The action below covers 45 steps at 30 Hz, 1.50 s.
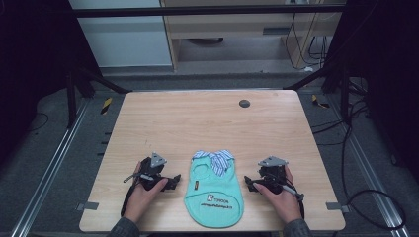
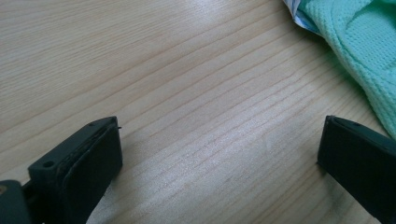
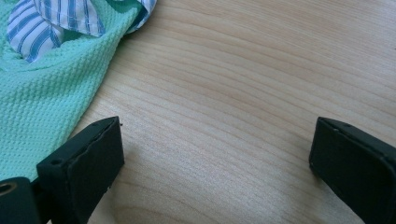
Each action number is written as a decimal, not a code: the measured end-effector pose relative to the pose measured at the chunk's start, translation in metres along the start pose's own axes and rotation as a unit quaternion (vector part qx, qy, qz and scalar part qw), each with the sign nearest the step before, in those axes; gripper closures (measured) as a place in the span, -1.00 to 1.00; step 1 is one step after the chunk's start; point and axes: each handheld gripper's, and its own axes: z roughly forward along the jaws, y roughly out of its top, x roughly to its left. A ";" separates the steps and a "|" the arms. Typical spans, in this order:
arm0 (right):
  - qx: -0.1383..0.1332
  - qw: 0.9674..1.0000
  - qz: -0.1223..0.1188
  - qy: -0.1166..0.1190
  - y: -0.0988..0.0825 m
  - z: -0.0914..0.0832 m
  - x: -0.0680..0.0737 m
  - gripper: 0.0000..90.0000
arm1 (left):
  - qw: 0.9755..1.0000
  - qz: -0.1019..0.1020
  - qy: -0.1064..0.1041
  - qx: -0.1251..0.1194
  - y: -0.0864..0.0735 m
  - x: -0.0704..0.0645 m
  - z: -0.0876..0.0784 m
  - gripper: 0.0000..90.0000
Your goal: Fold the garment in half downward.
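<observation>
Table (image 1: 207,118) first, a pale wooden top across the middle of the high view, and low in the centre of that frame lies the little mint-green shirt (image 1: 215,195), flat on the wood with its long axis running up and down the picture: blue-striped collar (image 1: 216,159) at the upper end, rounded hem with dark lettering toward the bottom edge. So the garment sits squarely between the two tools, and that is what the next move looks to hang on. Left gripper (image 1: 174,181) rests at lower left of the high view, its tips pointing rightward at the shirt's left edge, just beside the cloth but apart from it; right gripper (image 1: 248,184) mirrors it at lower right, tips pointing leftward at the opposite edge, about as near. Neither hand has the advantage, each flanks its own side around the level of the sleeve openings. In the left gripper view the jaws stand spread wide over bare grain, nothing between them, with the green knit (image 2: 359,46) up in the upper right corner. In the right gripper view the jaws are likewise wide apart and hold nothing, the green cloth (image 3: 51,102) filling the left side and touching the inner jaw's outer edge, or nearly so; contact is hard to call.
</observation>
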 end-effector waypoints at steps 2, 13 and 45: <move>0.000 1.000 -0.001 -0.003 0.000 0.000 0.000 -0.93 | 1.000 0.000 0.000 0.000 0.000 0.000 0.000 -1.00; 0.021 1.000 -0.006 0.004 0.018 0.000 0.001 -0.56 | 1.000 -0.008 -0.020 0.013 0.016 0.003 -0.001 -0.88; 0.059 0.995 -0.035 0.073 0.090 0.058 0.028 0.30 | 0.995 0.012 -0.074 0.072 0.098 -0.029 0.057 0.12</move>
